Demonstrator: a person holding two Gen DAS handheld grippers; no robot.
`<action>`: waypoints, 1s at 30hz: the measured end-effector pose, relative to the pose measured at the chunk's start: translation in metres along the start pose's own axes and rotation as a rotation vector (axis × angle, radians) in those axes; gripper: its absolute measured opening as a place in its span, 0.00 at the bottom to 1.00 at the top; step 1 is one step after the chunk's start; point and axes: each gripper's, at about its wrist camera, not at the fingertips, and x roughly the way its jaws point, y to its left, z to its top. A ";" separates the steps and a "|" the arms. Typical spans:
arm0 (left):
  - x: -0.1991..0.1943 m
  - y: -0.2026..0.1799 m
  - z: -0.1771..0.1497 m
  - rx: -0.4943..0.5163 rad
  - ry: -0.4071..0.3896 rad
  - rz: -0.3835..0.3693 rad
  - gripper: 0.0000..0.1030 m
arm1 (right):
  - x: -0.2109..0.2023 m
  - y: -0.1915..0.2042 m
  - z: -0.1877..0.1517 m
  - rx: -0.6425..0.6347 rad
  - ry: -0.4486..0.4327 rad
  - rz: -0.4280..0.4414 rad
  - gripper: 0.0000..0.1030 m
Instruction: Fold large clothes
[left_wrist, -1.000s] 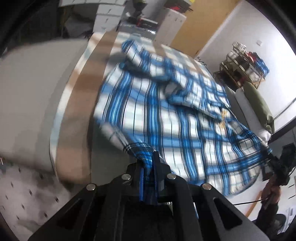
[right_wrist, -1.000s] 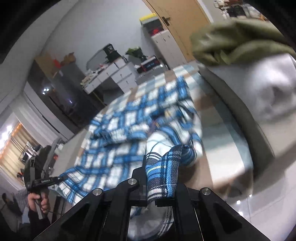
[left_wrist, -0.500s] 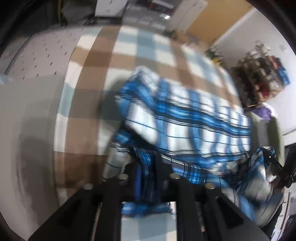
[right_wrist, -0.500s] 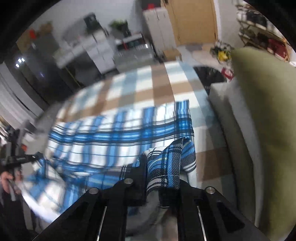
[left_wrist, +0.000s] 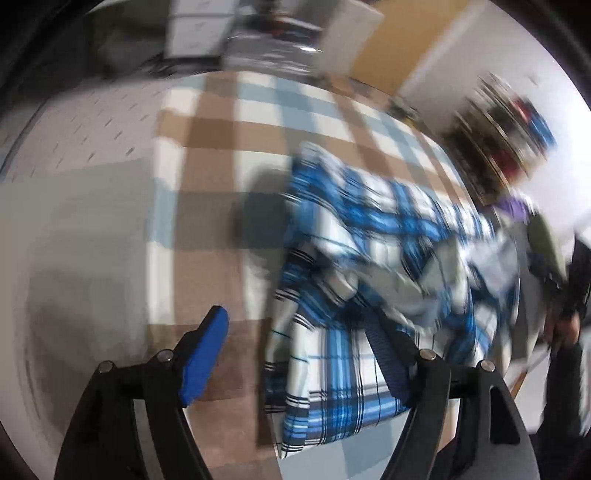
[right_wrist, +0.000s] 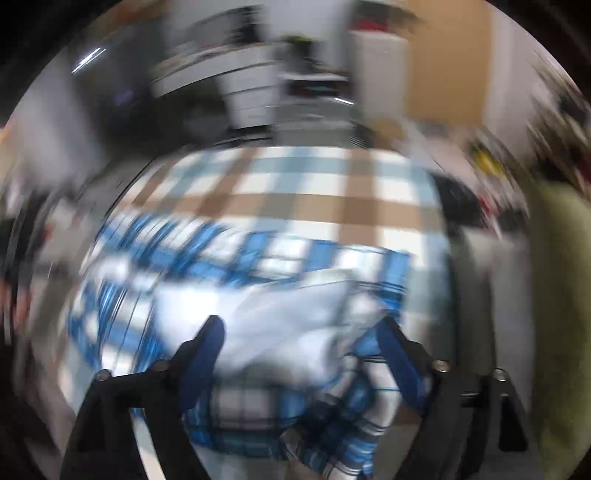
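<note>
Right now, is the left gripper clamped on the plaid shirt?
No, the left gripper has its fingers spread wide, and the plaid shirt lies loose.

Both wrist cams look down, close over bed; share plaid shirt (left_wrist: 369, 236) (right_wrist: 258, 266).

A bed (right_wrist: 314, 203) covered in brown, white and pale-blue checks is seen; far beyond it a white cabinet (right_wrist: 376, 74) and wooden door (right_wrist: 447, 62) are blurred; a cluttered shelf (left_wrist: 506, 136) is at right.

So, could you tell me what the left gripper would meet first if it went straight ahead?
Probably the blue plaid shirt lying between its open fingers on the checked bedcover; blur makes depth uncertain.
</note>
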 end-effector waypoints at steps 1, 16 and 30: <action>0.001 -0.015 -0.001 0.079 -0.004 0.000 0.70 | 0.003 0.011 -0.003 -0.067 0.001 -0.006 0.90; 0.090 -0.144 0.034 0.668 0.239 0.068 0.70 | 0.082 0.079 0.002 -0.547 0.126 -0.156 0.88; 0.107 -0.175 0.021 0.797 0.301 0.179 0.11 | 0.142 0.046 0.039 -0.313 0.307 0.047 0.01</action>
